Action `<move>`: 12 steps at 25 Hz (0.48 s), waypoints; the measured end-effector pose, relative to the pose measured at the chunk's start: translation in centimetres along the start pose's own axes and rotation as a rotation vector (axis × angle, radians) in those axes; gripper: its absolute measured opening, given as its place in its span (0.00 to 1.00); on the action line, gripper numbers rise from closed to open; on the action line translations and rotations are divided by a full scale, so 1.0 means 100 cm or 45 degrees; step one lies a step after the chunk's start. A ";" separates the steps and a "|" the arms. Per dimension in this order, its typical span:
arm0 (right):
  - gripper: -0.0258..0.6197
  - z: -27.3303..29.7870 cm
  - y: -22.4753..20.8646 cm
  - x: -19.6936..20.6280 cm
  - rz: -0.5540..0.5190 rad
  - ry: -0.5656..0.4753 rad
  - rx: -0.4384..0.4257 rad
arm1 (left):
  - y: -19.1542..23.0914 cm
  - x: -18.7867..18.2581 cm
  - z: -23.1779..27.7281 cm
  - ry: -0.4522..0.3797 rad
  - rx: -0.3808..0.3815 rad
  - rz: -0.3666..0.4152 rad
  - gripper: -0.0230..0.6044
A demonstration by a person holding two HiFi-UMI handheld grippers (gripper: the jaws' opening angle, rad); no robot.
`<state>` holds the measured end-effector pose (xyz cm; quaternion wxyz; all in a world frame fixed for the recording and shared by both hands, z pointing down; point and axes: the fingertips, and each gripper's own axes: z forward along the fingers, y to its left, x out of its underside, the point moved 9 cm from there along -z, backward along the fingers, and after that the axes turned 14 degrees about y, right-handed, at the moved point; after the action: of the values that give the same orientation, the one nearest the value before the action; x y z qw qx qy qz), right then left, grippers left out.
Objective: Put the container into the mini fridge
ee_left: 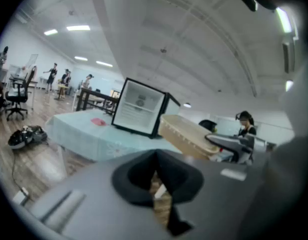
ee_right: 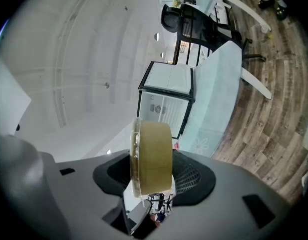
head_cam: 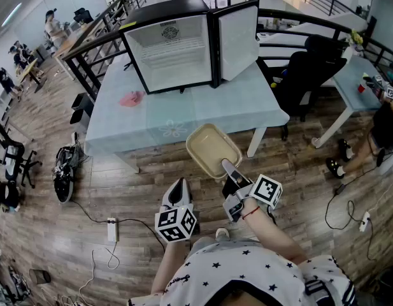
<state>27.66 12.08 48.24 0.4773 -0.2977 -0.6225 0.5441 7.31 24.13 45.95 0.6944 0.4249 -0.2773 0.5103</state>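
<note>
Currently the right gripper point(head_cam: 228, 169) clamps the container point(head_cam: 212, 148) at its near end, level, for sliding into the mini fridge point(head_cam: 174, 62) ahead; left gripper point(head_cam: 179, 185) closed, empty.

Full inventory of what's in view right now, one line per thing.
mini fridge: 1, black with white inside, on the table, door open
table: 1, light blue cloth, centre
small item: 1, pink, on the table left of the mini fridge; kind unclear
container: 1, beige, in the air at the table's near edge
office chair: 1, black, right of the table
power strip: 1, white, on the wood floor, lower left
people: several, far left background
left claw: 1, grey, low centre, jaws together, empty
right claw: 1, grey, closed on the container's near rim
</note>
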 end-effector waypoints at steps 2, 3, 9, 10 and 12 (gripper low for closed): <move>0.39 -0.001 0.002 -0.001 -0.012 0.005 -0.001 | -0.001 0.000 -0.001 -0.008 -0.002 0.002 0.05; 0.39 -0.001 0.003 -0.001 -0.013 0.009 -0.002 | -0.001 0.001 -0.001 -0.011 -0.002 0.003 0.05; 0.39 -0.002 0.003 -0.002 -0.038 0.029 -0.009 | -0.003 0.000 0.000 -0.026 0.014 -0.002 0.05; 0.39 -0.001 0.003 -0.003 -0.047 0.032 -0.006 | -0.002 -0.001 0.001 -0.027 0.015 -0.001 0.05; 0.39 0.000 0.004 -0.004 -0.050 0.035 -0.009 | -0.001 -0.002 0.002 -0.028 0.013 -0.002 0.05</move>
<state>27.72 11.76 47.70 0.4955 -0.2945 -0.6234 0.5283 7.40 23.84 45.86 0.6895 0.4342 -0.2820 0.5065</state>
